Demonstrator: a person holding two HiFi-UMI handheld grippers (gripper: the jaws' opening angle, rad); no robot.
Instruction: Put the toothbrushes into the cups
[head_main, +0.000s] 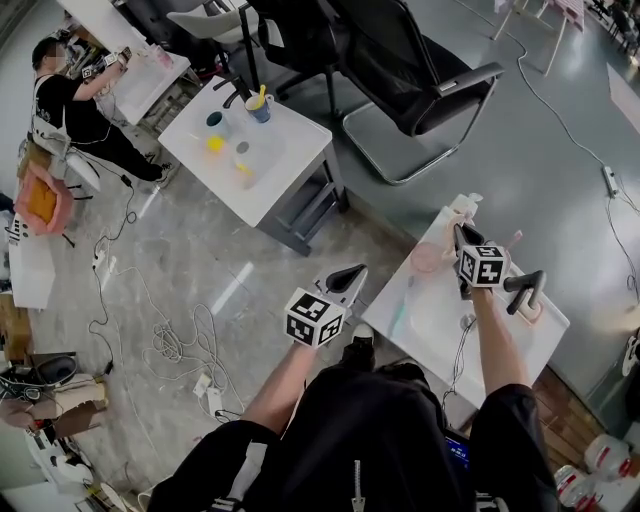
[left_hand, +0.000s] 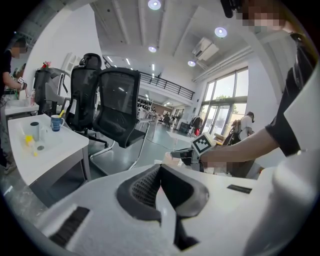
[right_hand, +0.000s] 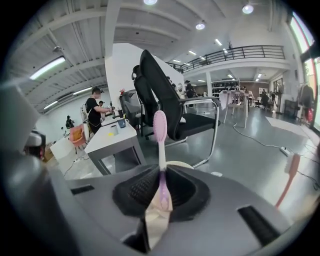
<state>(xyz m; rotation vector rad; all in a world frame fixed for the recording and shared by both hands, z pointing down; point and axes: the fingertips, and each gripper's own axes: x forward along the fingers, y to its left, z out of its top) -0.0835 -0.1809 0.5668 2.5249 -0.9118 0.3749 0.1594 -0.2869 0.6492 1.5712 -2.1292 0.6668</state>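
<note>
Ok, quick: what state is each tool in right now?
Left tool: closed, nothing in it.
Right tool: closed on a pink toothbrush.

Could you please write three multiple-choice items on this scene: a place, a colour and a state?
1. Where is the right gripper? A over the floor; B over the near white table; C over the far table.
2. What colour is the toothbrush it holds? A green; B black; C pink.
3. How do the left gripper's jaws stand? A together, empty; B wide apart; C on a toothbrush.
Answers: 1 B, the head view shows it above that table; 2 C, pink in the right gripper view; 3 A, its own view shows the jaws meeting on nothing.
</note>
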